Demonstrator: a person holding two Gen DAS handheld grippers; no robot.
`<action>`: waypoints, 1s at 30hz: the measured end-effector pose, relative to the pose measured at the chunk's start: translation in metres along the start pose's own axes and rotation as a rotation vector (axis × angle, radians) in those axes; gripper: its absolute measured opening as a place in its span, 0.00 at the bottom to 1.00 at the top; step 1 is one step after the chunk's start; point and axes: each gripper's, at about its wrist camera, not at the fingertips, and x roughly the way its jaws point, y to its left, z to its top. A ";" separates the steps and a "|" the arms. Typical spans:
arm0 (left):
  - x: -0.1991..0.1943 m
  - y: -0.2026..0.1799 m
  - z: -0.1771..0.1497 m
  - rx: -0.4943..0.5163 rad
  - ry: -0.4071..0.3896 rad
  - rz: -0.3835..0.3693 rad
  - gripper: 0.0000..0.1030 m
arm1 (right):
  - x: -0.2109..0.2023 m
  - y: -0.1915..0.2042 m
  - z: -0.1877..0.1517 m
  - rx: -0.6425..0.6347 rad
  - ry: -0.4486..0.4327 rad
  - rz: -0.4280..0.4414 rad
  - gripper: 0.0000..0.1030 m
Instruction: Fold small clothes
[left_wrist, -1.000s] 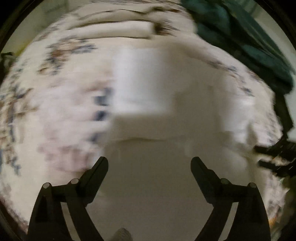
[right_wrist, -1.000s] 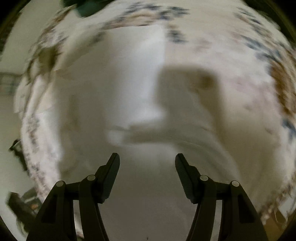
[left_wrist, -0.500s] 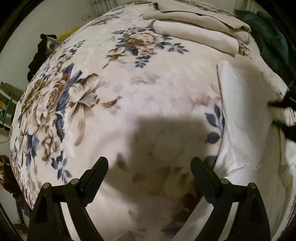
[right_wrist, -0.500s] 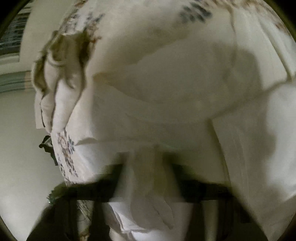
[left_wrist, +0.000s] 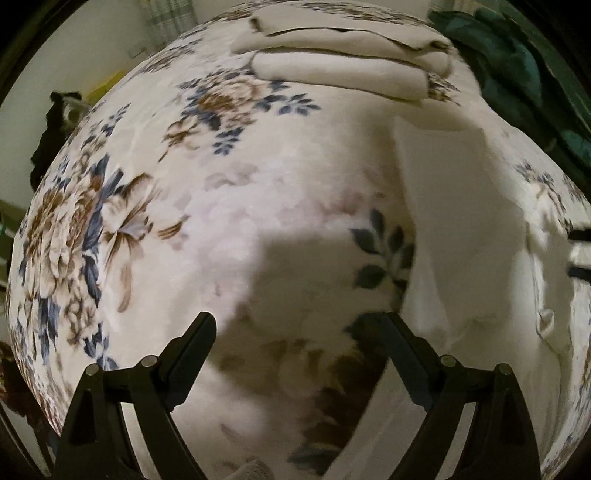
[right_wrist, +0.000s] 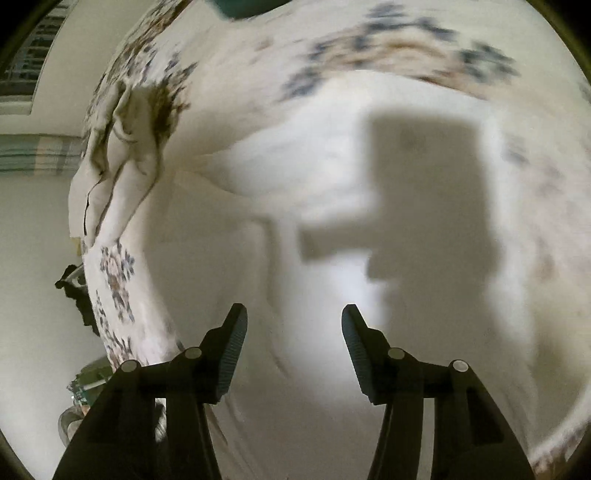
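Observation:
A white garment (left_wrist: 461, 236) lies flat on the floral blanket (left_wrist: 192, 206), to the right of my left gripper (left_wrist: 299, 332), which is open and empty over the blanket. In the right wrist view the same white garment (right_wrist: 258, 221) fills the middle, with the gripper's shadow across it. My right gripper (right_wrist: 293, 325) is open and empty just above the cloth. The tips of the right gripper (left_wrist: 580, 251) show at the right edge of the left wrist view, beside the garment.
A stack of folded beige cloths (left_wrist: 347, 55) lies at the far side of the bed and also shows in the right wrist view (right_wrist: 118, 155). A dark green cloth (left_wrist: 517, 66) lies at the far right. The bed edge (right_wrist: 110, 295) drops to the floor on the left.
My right gripper was shut on a bunch of the white garment half a second ago; now it is open and the cloth lies flat. The left view has shifted slightly right.

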 end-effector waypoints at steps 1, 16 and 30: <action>-0.004 -0.003 -0.001 0.007 -0.002 -0.007 0.88 | -0.015 -0.015 -0.010 0.015 0.003 -0.007 0.57; -0.099 -0.164 -0.123 0.135 0.057 -0.057 0.88 | -0.158 -0.245 -0.080 -0.060 0.176 -0.110 0.62; -0.087 -0.401 -0.312 0.200 0.324 -0.134 0.52 | -0.188 -0.350 0.001 -0.149 0.167 -0.153 0.62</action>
